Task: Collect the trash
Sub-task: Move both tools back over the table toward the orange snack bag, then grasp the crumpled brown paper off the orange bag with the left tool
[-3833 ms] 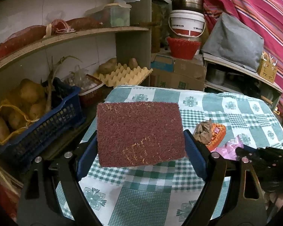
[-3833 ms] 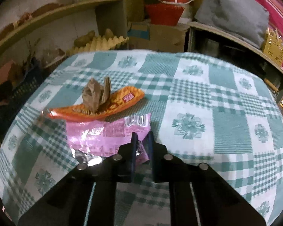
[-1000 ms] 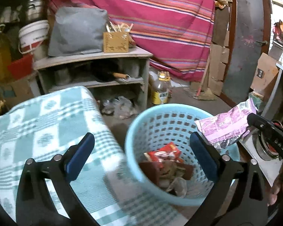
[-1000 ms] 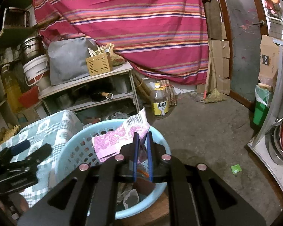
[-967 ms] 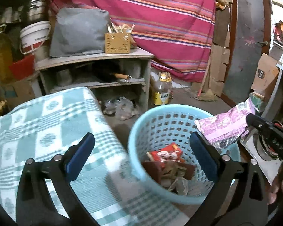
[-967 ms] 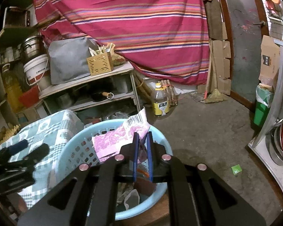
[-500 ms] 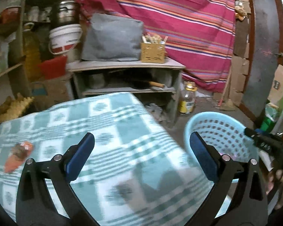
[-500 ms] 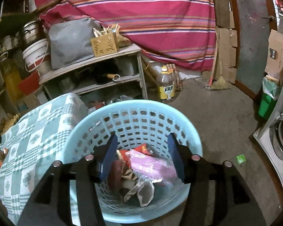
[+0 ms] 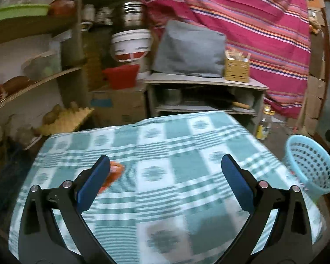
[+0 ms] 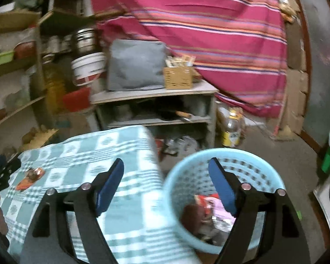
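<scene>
Storeroom setting: striped red cloth (image 9: 242, 11) hung at rear, grey shelf unit (image 9: 204, 83) w/ grey cushion (image 9: 189, 48) and small wicker box (image 9: 236, 70) on top; white bucket (image 9: 131, 44) and steel pot (image 9: 133, 17) stacked to the side.

Table w/ green-and-white checked cloth (image 9: 176, 176): seen in both views, motion-blurred.

Left gripper (image 9: 165, 171): jaws spread wide, blue pads, nothing between them; held above the cloth, not touching it. Left pad (image 9: 94, 182) overlaps, in view, the orange wrapper (image 9: 115, 171).

Right gripper (image 10: 166, 176): jaws wide apart, having just been opening; nothing between the pads. Left finger is seen over the table edge, right finger over the basket mouth; no contact can be made out.

Orange wrapper: flat, elongated, lying on the cloth toward the table's left side; something brownish crumpled on top of it in the right wrist view (image 10: 29, 178). Detail blurred.

Blue basket (image 10: 209, 158): light-blue perforated plastic, round, just beside the table's right edge, on a low support not clearly seen. Contents: pink foil wrapper (image 10: 220, 213), red packet (image 10: 203, 199), brown crumpled pieces (image 10: 191, 215). Also seen at far right of left wrist view (image 9: 308, 160).

Oil bottle (image 10: 230, 127): on floor, beside shelf unit.
</scene>
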A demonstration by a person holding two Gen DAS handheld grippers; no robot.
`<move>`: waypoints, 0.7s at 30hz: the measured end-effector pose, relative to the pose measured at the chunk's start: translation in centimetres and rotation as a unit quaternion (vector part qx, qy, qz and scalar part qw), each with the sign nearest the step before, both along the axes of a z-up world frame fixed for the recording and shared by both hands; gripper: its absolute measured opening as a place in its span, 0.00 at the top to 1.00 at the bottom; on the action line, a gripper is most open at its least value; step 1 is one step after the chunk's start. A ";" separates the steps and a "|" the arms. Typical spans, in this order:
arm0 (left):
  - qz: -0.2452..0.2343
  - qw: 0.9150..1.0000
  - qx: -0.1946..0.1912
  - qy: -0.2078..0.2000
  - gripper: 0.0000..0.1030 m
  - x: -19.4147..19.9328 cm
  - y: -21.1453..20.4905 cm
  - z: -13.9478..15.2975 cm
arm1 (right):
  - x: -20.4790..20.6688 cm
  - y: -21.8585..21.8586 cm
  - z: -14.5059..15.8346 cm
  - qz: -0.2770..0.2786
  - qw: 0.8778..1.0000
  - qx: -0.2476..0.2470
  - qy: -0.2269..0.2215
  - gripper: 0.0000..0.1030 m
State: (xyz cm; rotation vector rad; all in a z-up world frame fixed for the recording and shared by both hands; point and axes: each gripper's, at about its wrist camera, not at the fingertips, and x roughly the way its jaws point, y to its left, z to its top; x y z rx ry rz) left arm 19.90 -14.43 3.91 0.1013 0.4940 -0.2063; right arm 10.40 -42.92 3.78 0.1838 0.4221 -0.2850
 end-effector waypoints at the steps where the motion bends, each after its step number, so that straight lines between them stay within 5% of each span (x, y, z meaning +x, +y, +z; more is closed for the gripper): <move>1: 0.008 1.000 -0.001 0.000 0.05 0.2 1.0 0.0 | 0.3 0.9 0.1 0.008 1.000 -0.003 -0.001 0.24; 11: 0.077 0.997 -0.009 0.023 0.05 2.8 10.2 -1.4 | 5.1 9.5 -0.6 0.073 0.997 -0.008 0.010 0.16; 21: 0.112 0.992 -0.015 0.057 0.05 5.3 14.5 -4.2 | 9.5 14.2 -2.7 0.099 0.994 0.004 0.042 0.15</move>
